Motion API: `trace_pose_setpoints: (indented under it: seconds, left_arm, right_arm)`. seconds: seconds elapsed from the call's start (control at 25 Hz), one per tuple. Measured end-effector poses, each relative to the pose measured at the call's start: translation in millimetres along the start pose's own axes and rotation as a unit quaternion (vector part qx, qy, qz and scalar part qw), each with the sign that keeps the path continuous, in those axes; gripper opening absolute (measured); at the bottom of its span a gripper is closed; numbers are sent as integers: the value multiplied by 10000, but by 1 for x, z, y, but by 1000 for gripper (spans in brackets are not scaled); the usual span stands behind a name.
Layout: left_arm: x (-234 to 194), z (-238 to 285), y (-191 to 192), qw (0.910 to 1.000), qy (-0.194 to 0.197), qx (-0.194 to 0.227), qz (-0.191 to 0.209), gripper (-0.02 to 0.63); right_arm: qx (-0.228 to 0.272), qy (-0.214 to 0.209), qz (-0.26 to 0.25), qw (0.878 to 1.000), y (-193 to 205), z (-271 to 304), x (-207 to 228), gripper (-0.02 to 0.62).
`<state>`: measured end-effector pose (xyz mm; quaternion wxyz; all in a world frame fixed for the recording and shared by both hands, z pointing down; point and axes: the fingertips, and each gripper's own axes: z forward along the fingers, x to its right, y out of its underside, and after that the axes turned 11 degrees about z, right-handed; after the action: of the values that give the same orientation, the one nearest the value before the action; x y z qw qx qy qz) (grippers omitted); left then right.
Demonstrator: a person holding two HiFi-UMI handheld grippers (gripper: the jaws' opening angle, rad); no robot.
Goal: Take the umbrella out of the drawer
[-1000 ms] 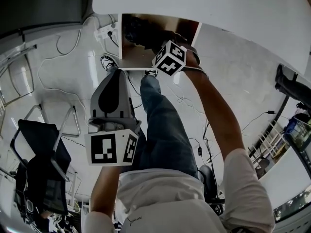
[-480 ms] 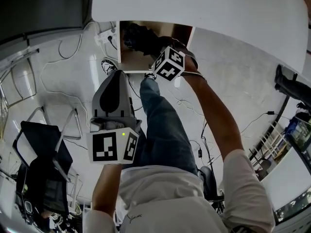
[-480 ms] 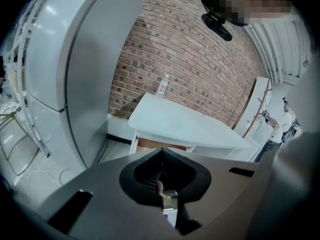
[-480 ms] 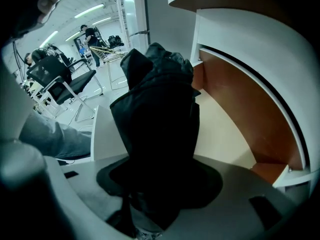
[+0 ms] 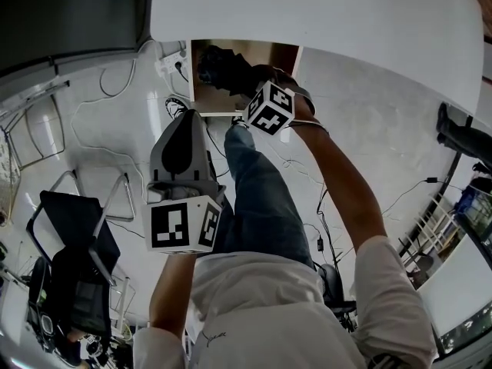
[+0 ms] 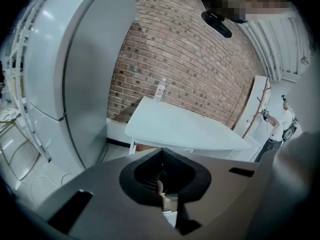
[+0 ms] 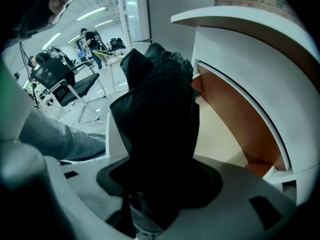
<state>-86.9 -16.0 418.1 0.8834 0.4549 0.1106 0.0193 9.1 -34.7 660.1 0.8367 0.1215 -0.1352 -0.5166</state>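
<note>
A black folded umbrella [image 5: 217,64] [image 7: 160,109] stands partly out of the open wooden drawer [image 5: 227,100] [image 7: 227,134] under the white tabletop [image 5: 323,14]. My right gripper [image 5: 244,78] [image 7: 160,186] points steeply down into the drawer and is shut on the umbrella, whose dark fabric fills the space between the jaws. The lower end of the umbrella is hidden by the gripper. My left gripper [image 5: 187,120] [image 6: 165,186] hangs to the left of the drawer over the floor, jaws together with nothing held.
The person's jeans leg [image 5: 260,198] stands right in front of the drawer. A black chair [image 5: 73,248] and loose cables [image 5: 92,141] are on the floor at left. The left gripper view shows a grey cabinet [image 6: 80,59] and a white table [image 6: 185,126] bearing a bottle [image 6: 160,90].
My right gripper has risen a little with the umbrella in it, drawing it higher in the drawer. The left gripper has also come up slightly.
</note>
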Motion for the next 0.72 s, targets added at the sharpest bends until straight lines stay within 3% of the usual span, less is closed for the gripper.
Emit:
trace_pose_setpoints:
  seconds: [0.72]
  left_arm:
    - [12, -24, -26, 9989, -5, 67, 454, 17]
  right_arm:
    - [235, -107, 308, 9992, -6, -61, -21, 245]
